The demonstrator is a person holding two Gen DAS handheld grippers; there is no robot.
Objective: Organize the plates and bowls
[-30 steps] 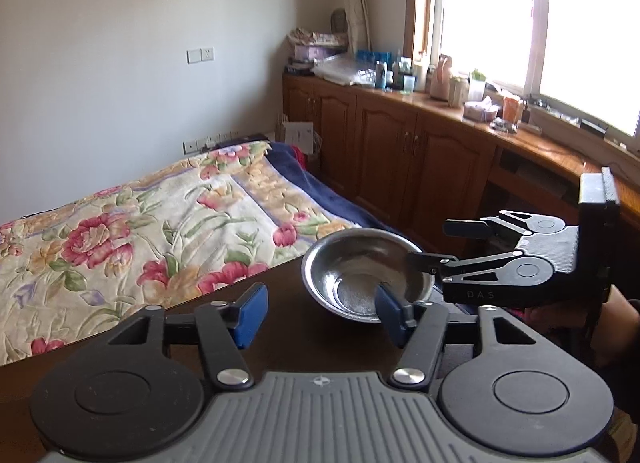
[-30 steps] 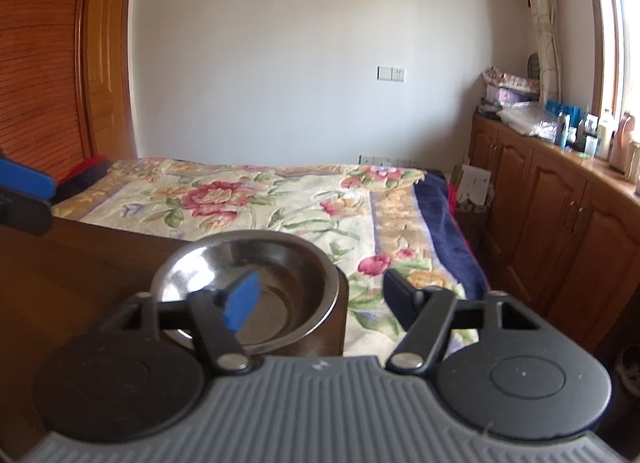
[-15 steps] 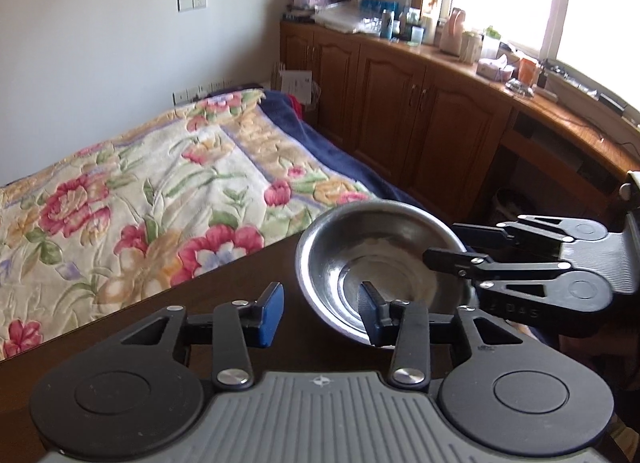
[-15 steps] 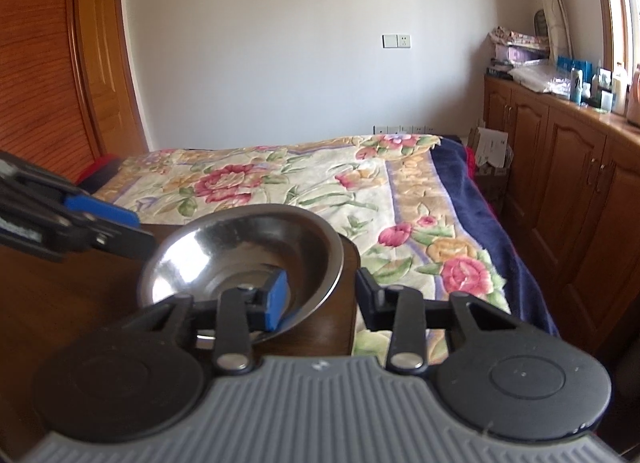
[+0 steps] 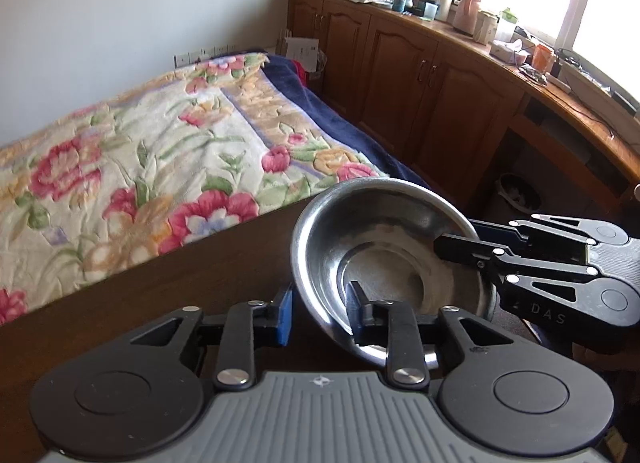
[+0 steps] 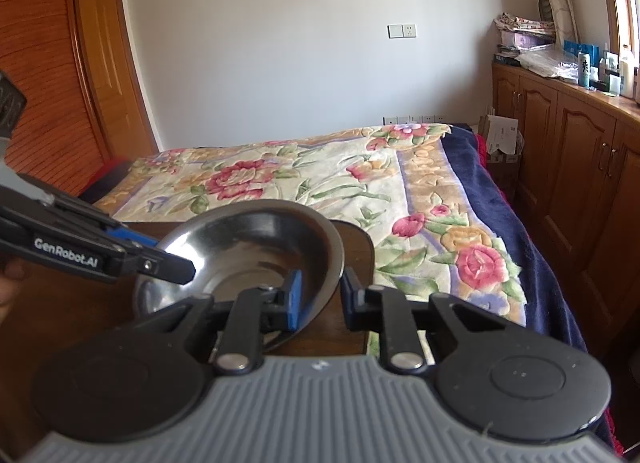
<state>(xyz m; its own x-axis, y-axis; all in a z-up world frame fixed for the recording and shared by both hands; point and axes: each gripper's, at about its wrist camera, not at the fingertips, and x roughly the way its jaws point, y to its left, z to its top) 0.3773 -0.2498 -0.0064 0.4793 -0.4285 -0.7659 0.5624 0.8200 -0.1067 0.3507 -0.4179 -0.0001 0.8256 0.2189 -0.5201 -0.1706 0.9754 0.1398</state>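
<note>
One steel bowl (image 5: 384,247) sits tilted at the far corner of the dark wooden table (image 5: 180,283), with its rim raised. My left gripper (image 5: 320,313) straddles its near rim, the blue pad outside and the other finger inside, closed in on the wall. In the right wrist view the same bowl (image 6: 256,247) has its right rim between the pads of my right gripper (image 6: 320,299), which is clamped on it. The right gripper (image 5: 456,241) shows from the side on the bowl's right rim. The left gripper (image 6: 168,253) likewise shows on the left rim.
The table corner (image 6: 360,247) ends just beyond the bowl. Past it lies a bed with a flowered cover (image 5: 160,151). Wooden cabinets (image 5: 420,95) with a cluttered top run along the right under the window. A wooden door (image 6: 108,75) stands far left.
Both grippers have closed from wide open onto opposite rims of the bowl. The bowl has tipped up from flat on the table, and both cameras have moved closer to it.
</note>
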